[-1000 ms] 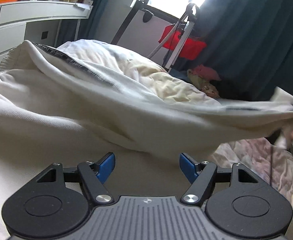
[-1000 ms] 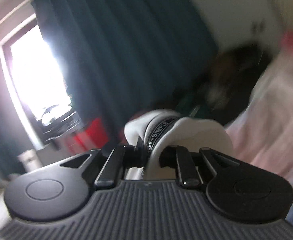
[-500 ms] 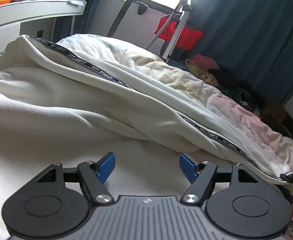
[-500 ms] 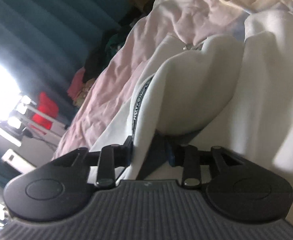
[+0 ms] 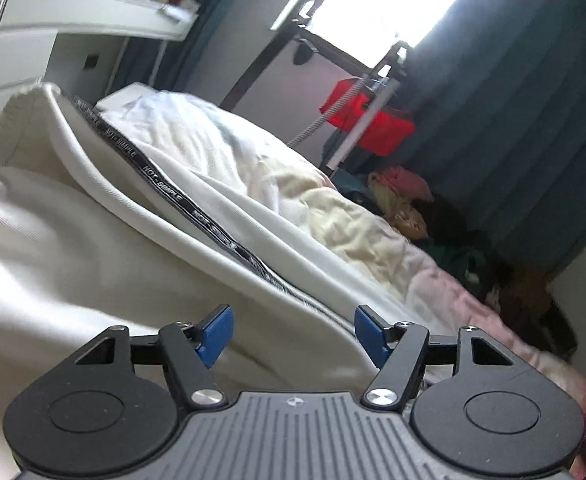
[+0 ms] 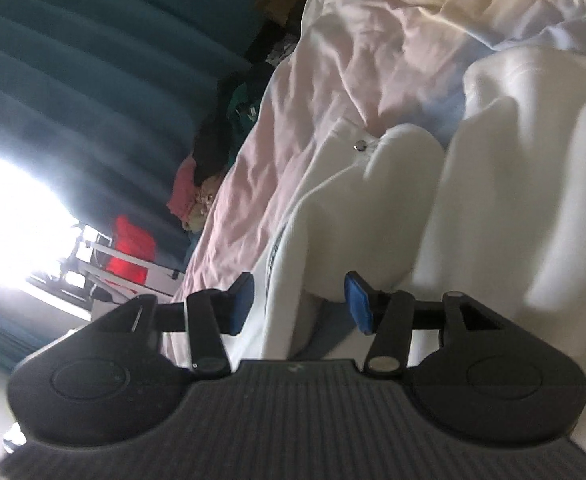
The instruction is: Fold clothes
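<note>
White garment [image 5: 93, 248] lies on the bed [image 5: 373, 232], one fold laid over. Right tool [image 6: 297, 300] opening, cloth loose between jaws; left tool [image 5: 293, 334] apart, closing, empty. Further folds remain.

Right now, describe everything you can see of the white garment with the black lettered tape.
The white garment is thick, soft knit, ribbed at its far edge. It lies rumpled across the bed, folded over itself in long rolls. A black tape printed NOT SIMPLE runs diagonally along one fold. The right wrist view shows a metal snap near its edge. A fold sits between the right gripper's opening jaws, unpinched.
</note>
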